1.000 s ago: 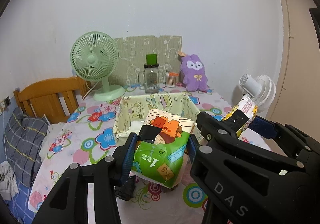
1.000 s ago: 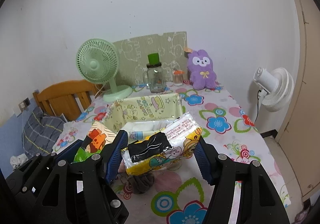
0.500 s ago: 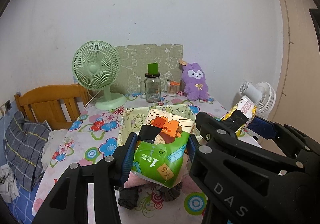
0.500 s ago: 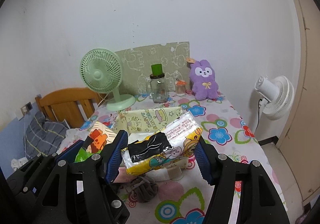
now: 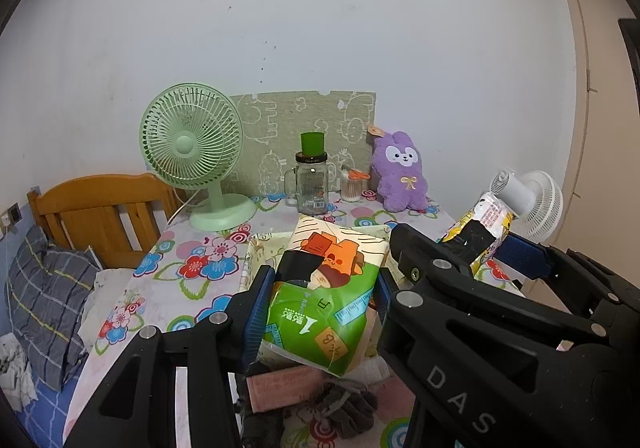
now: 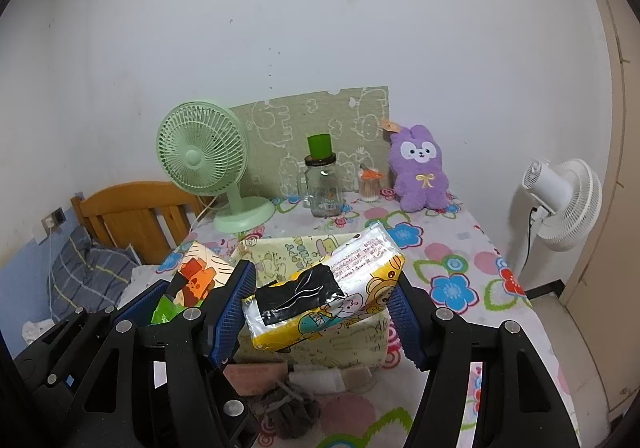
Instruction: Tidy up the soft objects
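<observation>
Fig.: two tissue packs carried toward a fabric bin. Left gripper: jaws clamped on the green/orange tissue pack, pads pressing both long sides, pack tilted w/ far end up. Right gripper: jaws set wider, closed on the yellow bear-print tissue pack, held slantwise. Both packs hang above the near edge of the yellow fabric bin, which sits mid-counter on the floral cloth.

Step judged: lower each pack into the bin. Best done one at a time, levelling the pack first and releasing only once it rests inside; the bin walls look soft and may fold if nudged. The grippers sit side by side, so a clash btw. them is likely.

Obstacles: pink folded cloth and dark knitted item lie just in front of the bin, beneath the packs. Farther back, well apart: green fan, glass jar, purple plush. White fan stands off the counter's right side.
</observation>
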Available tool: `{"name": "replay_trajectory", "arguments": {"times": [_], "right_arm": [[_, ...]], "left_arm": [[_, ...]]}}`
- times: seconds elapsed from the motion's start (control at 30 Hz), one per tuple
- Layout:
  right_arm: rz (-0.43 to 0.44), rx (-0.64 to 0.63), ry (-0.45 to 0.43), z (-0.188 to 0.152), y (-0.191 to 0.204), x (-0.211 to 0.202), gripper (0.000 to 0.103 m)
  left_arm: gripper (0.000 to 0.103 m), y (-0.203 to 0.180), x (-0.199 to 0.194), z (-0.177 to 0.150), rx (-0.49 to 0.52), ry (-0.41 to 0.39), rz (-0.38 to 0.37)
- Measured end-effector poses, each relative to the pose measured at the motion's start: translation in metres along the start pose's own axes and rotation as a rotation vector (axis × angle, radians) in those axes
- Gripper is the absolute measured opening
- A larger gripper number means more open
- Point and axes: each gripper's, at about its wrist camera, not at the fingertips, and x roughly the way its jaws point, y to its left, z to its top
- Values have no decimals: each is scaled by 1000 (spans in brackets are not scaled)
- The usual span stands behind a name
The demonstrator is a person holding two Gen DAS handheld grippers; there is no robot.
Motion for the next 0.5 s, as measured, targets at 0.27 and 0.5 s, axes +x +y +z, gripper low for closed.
{"name": "replay_trajectory", "arguments": {"times": [0.27, 0.5], "right_arm": [[6, 0, 5, 8, -2, 27, 68], [14, 0, 7, 14, -1, 53, 68]], "left_arm": [[52, 6, 25, 8, -2, 7, 6], [52, 11, 46, 16, 1, 7, 14]]}}
